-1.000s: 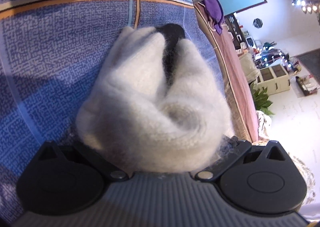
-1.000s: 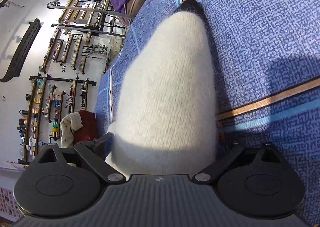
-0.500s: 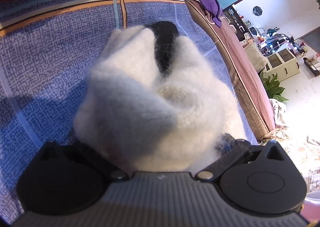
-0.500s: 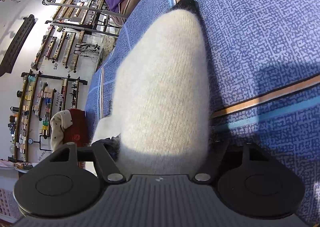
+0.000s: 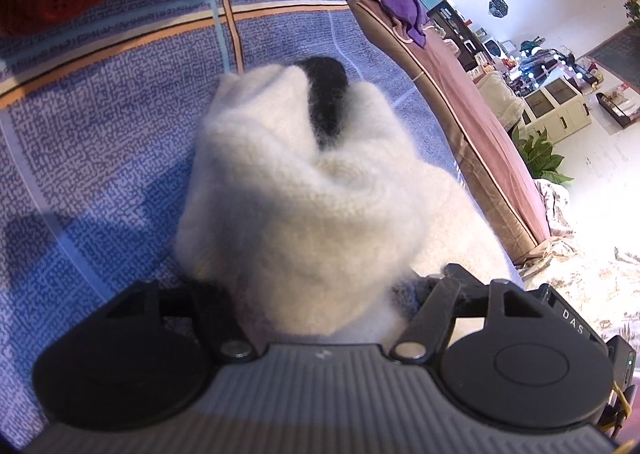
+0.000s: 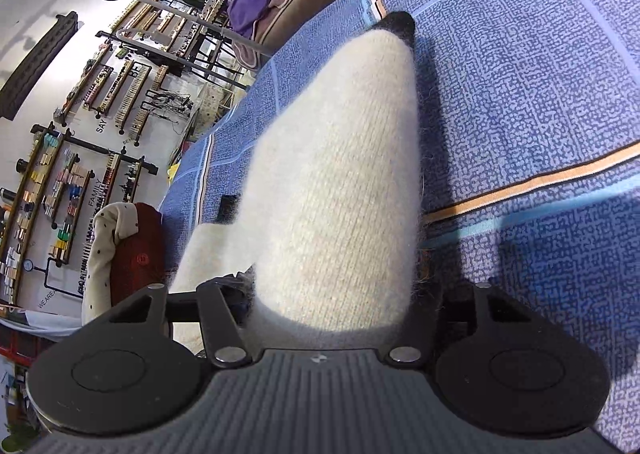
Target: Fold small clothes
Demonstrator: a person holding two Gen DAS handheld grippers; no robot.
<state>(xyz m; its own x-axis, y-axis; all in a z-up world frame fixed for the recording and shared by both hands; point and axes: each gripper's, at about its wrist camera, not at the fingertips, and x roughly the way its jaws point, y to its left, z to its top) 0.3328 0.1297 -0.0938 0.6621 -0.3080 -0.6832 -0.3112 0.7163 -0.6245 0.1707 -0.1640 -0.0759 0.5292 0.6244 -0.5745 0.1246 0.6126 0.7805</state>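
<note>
Home interior: a bed (image 5: 100,125) with a blue patterned cover; beyond it, a cream cabinet (image 5: 556,109), houseplant (image 5: 540,157) and wall racks (image 6: 72,181).

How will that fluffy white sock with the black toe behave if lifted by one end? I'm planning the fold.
The white sock will probably flop: in the left view it already slumps into soft bunched folds on the blue bedspread. It looks light, being thin fuzzy knit. The loose fibres may snag or slide slightly between pads, so grip a thick bunched part.
</note>
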